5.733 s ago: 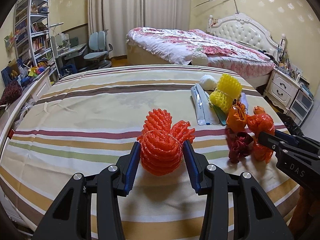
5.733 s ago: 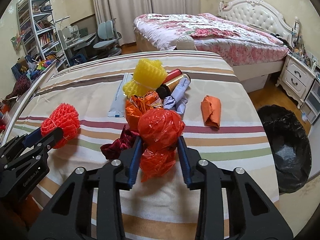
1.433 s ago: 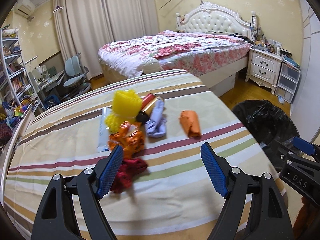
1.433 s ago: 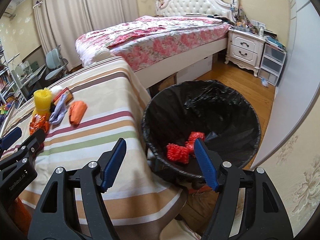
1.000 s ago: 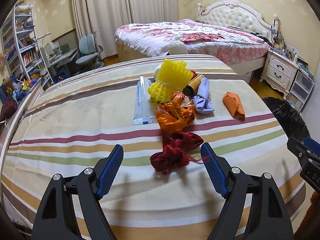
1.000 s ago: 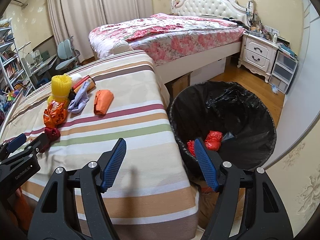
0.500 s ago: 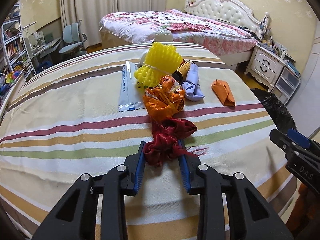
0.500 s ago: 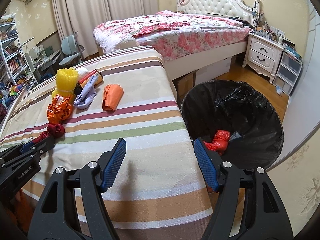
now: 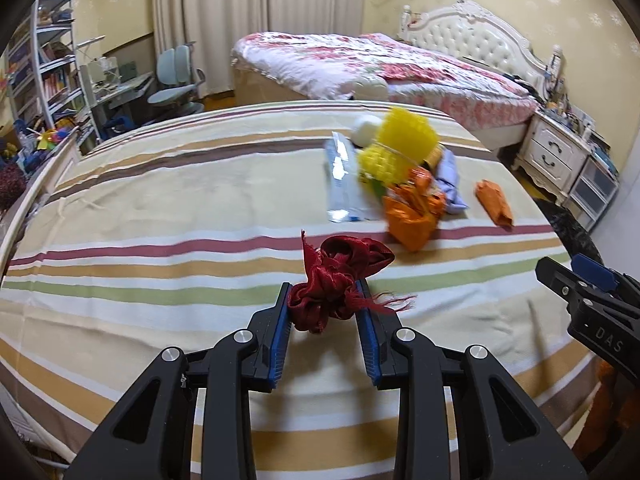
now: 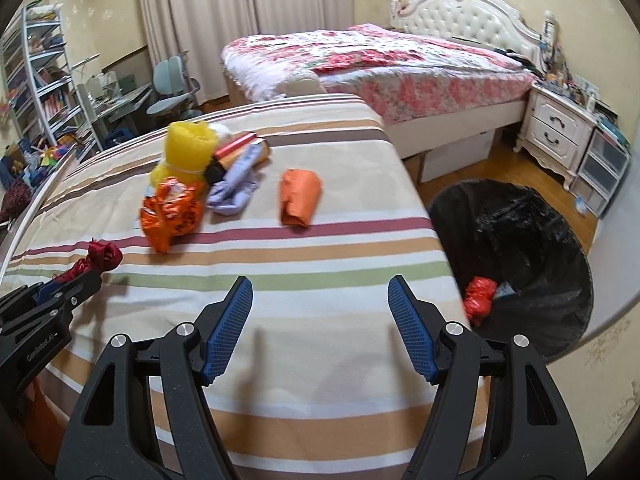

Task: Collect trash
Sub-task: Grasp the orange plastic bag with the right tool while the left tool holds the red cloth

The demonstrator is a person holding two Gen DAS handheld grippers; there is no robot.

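Observation:
My left gripper (image 9: 325, 308) is shut on a dark red crumpled cloth (image 9: 340, 276) and holds it just above the striped table (image 9: 160, 208); the cloth also shows in the right wrist view (image 10: 102, 258). My right gripper (image 10: 320, 320) is open and empty over the table's near right part. More trash lies on the table: an orange plastic bag (image 10: 172, 212), a yellow foam net (image 10: 186, 148), a lilac cloth (image 10: 236, 188) and an orange folded piece (image 10: 300, 196). A black-lined bin (image 10: 520, 264) stands on the floor at the right, with red trash (image 10: 480, 296) inside.
A clear plastic packet (image 9: 340, 172) and a white ball (image 9: 366, 128) lie behind the yellow net. A red-and-gold can (image 10: 240, 148) lies by the lilac cloth. A bed (image 10: 380, 60) and nightstand (image 10: 560, 128) stand beyond the table; shelves and a desk chair (image 9: 176, 76) stand at the left.
My left gripper has lifted the dark red cloth off the table and drawn back from the pile. My right gripper has swung left, away from the bin, staying open.

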